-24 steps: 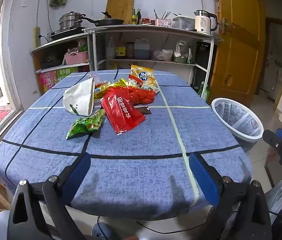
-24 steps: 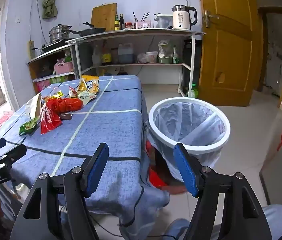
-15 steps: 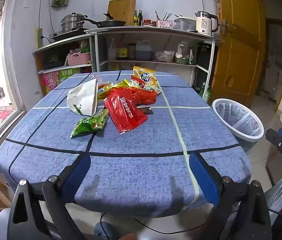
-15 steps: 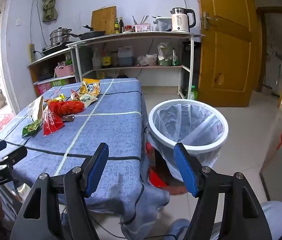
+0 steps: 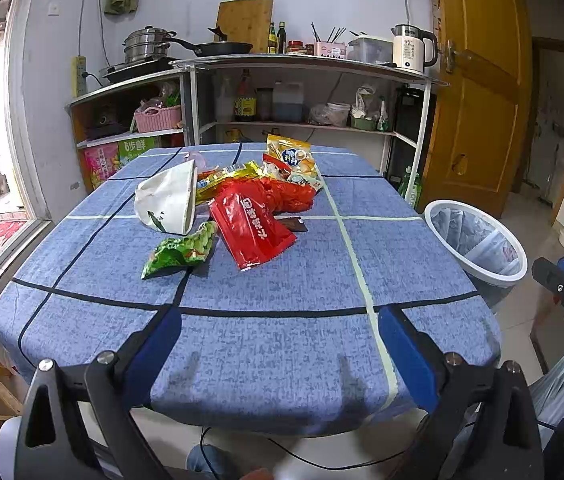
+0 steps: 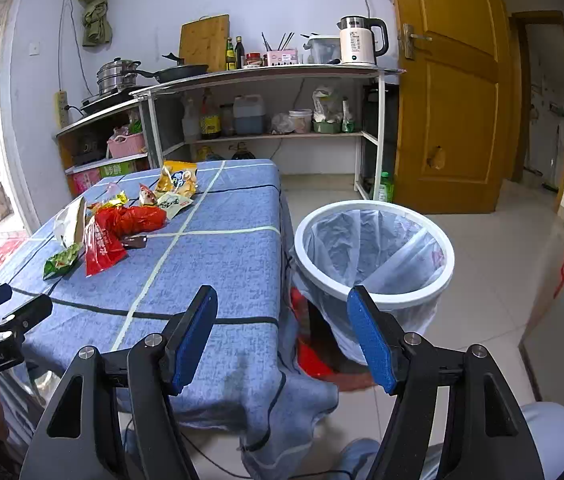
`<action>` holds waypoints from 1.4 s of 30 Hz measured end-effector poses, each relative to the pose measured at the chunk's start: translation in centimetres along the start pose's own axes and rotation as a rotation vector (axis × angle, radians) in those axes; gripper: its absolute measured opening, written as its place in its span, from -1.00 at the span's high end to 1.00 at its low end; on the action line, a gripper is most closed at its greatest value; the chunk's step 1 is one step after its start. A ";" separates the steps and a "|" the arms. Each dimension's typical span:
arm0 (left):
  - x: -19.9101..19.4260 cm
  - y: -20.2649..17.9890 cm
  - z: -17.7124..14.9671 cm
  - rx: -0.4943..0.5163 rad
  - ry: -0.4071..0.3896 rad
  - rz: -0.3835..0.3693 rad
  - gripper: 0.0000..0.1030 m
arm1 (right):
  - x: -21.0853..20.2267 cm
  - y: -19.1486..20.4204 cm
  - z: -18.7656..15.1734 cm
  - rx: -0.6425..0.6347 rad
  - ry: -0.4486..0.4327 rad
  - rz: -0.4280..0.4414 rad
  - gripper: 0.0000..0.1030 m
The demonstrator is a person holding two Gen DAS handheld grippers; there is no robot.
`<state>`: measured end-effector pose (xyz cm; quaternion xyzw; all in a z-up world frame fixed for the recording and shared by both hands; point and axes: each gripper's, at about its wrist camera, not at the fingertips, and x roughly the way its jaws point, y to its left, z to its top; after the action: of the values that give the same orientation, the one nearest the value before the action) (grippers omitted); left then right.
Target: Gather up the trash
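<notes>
Both grippers, left gripper (image 5: 280, 334) and right gripper (image 6: 282, 330), stay spread and empty; we edge closer, wrappers (image 5: 250, 232) at twelve o'clock, bin (image 5: 478, 240) at two, nothing collected yet.

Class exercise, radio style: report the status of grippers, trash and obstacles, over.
Left gripper open, right gripper open, both empty. Snack wrappers piled mid-table, untouched. Lined bin beside the table, empty. Nothing in the way.
</notes>
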<state>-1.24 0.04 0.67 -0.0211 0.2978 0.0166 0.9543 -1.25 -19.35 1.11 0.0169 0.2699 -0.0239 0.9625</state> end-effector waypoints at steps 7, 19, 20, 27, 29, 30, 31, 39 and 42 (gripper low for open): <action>0.1 0.0 0.2 -0.003 0.002 0.000 -0.94 | 0.1 0.1 0.0 -0.002 0.000 0.000 -0.32; 0.1 0.0 0.1 -0.002 0.001 -0.001 -0.95 | 0.2 0.3 0.0 -0.004 0.000 -0.001 -0.32; 0.1 0.0 0.1 -0.003 0.000 -0.001 -0.94 | 0.2 0.3 0.1 -0.003 -0.001 -0.001 -0.32; 0.1 0.0 0.3 -0.005 0.001 -0.002 -0.94 | 0.2 0.4 0.1 -0.005 0.002 -0.001 -0.32; 0.1 0.0 0.3 -0.005 0.000 -0.003 -0.95 | 0.2 0.4 0.1 -0.004 0.002 0.000 -0.32; 0.1 0.0 0.3 -0.005 -0.001 -0.003 -0.95 | 0.2 0.4 0.1 -0.004 0.001 -0.001 -0.32; 0.1 0.0 0.4 -0.006 -0.001 -0.003 -0.94 | 0.2 0.4 0.2 -0.004 0.000 -0.001 -0.32; 0.0 -0.1 0.7 -0.008 -0.002 -0.005 -0.95 | 0.1 0.4 0.1 -0.005 0.001 0.000 -0.32; -0.1 -0.1 0.7 -0.009 -0.002 -0.007 -0.94 | 0.1 0.4 0.2 -0.004 0.002 -0.001 -0.32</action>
<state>-0.91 -0.07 1.27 -0.0266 0.2965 0.0146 0.9546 -1.02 -19.00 1.18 0.0149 0.2709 -0.0237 0.9622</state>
